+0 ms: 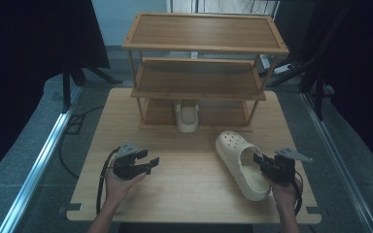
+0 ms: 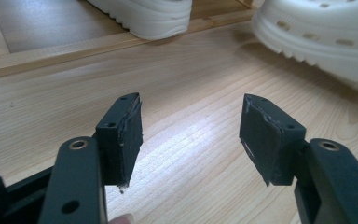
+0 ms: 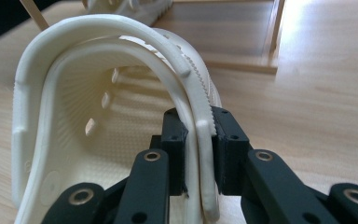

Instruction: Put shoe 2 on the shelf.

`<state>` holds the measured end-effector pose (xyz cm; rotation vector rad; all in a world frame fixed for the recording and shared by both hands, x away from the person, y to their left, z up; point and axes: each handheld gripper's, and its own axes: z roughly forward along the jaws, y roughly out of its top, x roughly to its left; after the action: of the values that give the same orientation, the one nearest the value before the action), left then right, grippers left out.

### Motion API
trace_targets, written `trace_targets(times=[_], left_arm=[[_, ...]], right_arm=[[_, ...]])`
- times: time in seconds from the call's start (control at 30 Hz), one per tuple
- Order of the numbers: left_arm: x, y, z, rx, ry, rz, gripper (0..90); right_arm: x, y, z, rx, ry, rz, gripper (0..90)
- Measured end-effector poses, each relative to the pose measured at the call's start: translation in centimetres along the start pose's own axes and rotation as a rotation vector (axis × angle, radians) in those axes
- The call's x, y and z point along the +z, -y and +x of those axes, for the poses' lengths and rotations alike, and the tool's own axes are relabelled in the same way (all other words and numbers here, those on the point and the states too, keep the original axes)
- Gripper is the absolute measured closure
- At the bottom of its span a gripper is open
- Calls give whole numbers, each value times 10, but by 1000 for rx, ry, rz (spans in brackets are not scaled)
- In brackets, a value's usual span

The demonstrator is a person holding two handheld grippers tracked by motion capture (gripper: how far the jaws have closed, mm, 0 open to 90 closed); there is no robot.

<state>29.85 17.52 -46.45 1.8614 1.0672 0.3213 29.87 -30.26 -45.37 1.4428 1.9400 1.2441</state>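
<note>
The right gripper [image 3: 199, 154] had its fingers [image 3: 175, 140] clamped on the side wall of a cream clog [image 1: 240, 162], one finger inside the shoe's opening and the other against the outer face, with the strap and rim pinched between the pads. No earlier look was on offer, so I speak only of that grip as it stood. From above, the right gripper [image 1: 267, 164] sat at the clog's right flank near the heel end, the person's right hand [image 1: 285, 191] behind it. The clog lay on the bench [image 1: 189, 194], its toe pointing away from those fingers toward the wooden shoe rack [image 1: 204, 34] at the far side.

A second cream clog [image 1: 186, 116] stood on the rack's bottom shelf, well beyond the fingers and to their left, its heel facing the person.

The left gripper [image 2: 191, 140] had its fingers [image 2: 121, 135] standing wide apart with nothing between them, just bare bench wood. It hovered low in the person's left hand [image 1: 121, 182], well apart from the held clog, which lay off to the right of those fingers; in the left gripper view the clog's ridged sole edge [image 2: 321, 37] showed ahead and to the right, the shelved clog [image 2: 144, 16] ahead and slightly left.
</note>
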Motion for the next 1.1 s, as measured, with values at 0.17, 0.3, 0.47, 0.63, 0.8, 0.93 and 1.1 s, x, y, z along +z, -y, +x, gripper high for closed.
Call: trace_targets(times=[0.17, 0.3, 0.47, 0.63, 0.8, 0.93, 1.1], left_arm=[[3, 1, -1, 2, 6, 11, 394], [3, 1, -2, 1, 14, 13, 394], [1, 0, 2, -13, 13, 5, 394], [-1, 0, 4, -18, 18, 1, 394], [-3, -1, 4, -19, 19, -8, 395], [-3, 0, 5, -24, 20, -7, 395], [0, 0, 2, -21, 30, 1, 395]], right_arm=[[-5, -8, 5, -1, 1, -36, 765], [-2, -11, 8, -3, -2, -56, 764], [6, -16, 10, 3, 17, -71, 763], [20, -25, 13, 12, 38, -73, 761], [38, -35, 16, 32, 58, -85, 761], [51, -43, 19, 21, 84, -80, 760], [67, -50, 20, 30, 113, -84, 759]])
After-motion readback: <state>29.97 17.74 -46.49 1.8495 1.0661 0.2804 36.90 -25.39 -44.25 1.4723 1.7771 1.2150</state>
